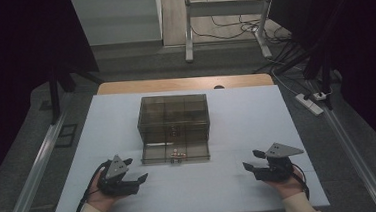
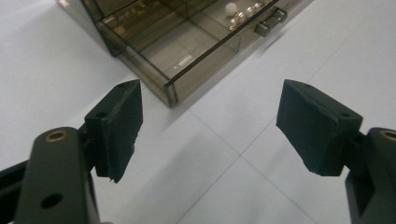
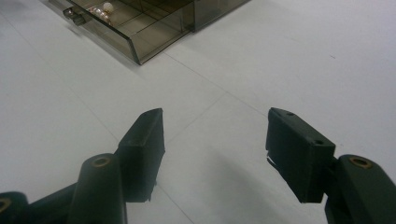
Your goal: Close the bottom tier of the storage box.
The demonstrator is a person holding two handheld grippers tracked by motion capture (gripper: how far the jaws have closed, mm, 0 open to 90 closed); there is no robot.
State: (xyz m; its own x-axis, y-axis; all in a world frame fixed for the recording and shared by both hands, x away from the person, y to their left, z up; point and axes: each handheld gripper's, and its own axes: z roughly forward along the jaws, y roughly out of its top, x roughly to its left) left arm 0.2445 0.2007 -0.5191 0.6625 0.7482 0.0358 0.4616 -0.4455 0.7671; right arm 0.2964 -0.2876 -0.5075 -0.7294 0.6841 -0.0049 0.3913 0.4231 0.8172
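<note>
Two cream sleeves enter at the bottom of the high view, each hand holding a black gripper over a white table; the left gripper rests near the table's front left, jaws spread wide with nothing between them, pointing toward the middle; the right gripper rests near the front right, jaws also parted and empty, pointing left toward the middle; the two are well apart. Between and slightly beyond them stands a smoky, see-through box with compartments; its bottom drawer is pulled out toward the person. Inside the drawer, at its front middle, lies a small cluster of beads, pale with some reddish ones, just behind the handle. From the left gripper view, the wide jaws frame bare table, with the drawer's corner just ahead, and the beads and handle at the top; from the right gripper view, the parted jaws frame bare table, and the drawer lies farther off at upper left, with the beads inside.
</note>
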